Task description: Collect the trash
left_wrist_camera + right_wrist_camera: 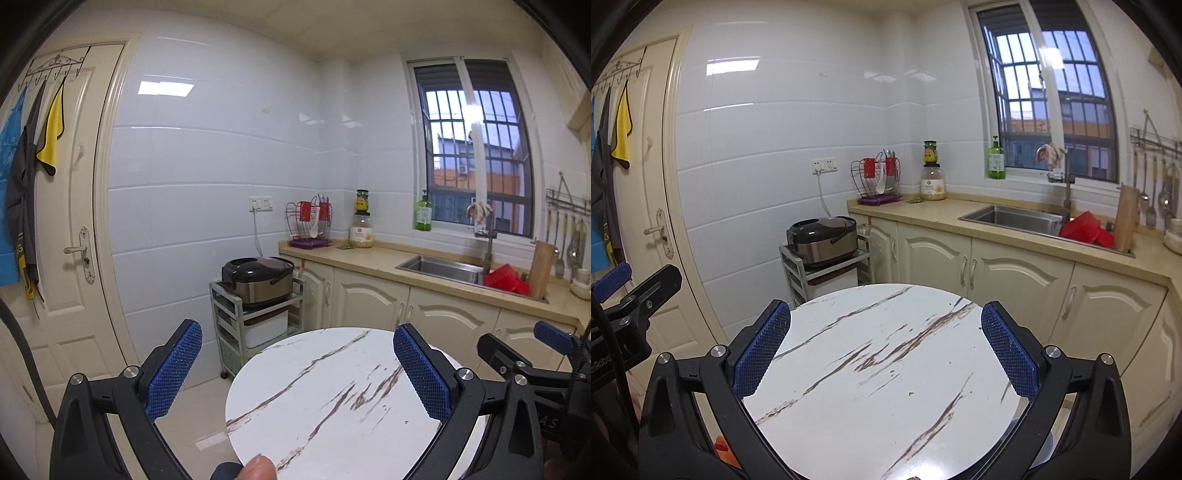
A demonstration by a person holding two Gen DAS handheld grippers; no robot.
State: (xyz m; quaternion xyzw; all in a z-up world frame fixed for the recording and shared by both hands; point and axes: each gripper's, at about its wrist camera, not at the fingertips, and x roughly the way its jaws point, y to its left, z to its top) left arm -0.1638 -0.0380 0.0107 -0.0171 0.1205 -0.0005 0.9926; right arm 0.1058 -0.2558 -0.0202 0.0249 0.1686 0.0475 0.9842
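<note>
Both tools hang side by side above a round marble-patterned worktop (879,369) in a small kitchen. The left tool (297,373) has its blue-padded fingers spread wide with nothing between them; the right tool (886,350) is likewise spread wide and empty. Each shows at the edge of the other's view, so they sit close together at roughly the same height.

The task's thing, the trash, cannot be picked out in either view. The round worktop looks bare apart from its brown veining and a few tiny dark specks that may be crumbs or part of the pattern. No bin or bag shows clearly; an orange shape (722,448) low on the floor beside the round worktop is too cut off to identify.

Beyond, the long kitchen counter (942,216) carries a dish rack (877,177), jars and a sink (1012,218) holding a red basin (1084,229), none plainly waste.

By this evidence, either collecting has not begun or the round worktop is already cleared; the pictures cannot settle which. Whatever remains lies outside these views.
</note>
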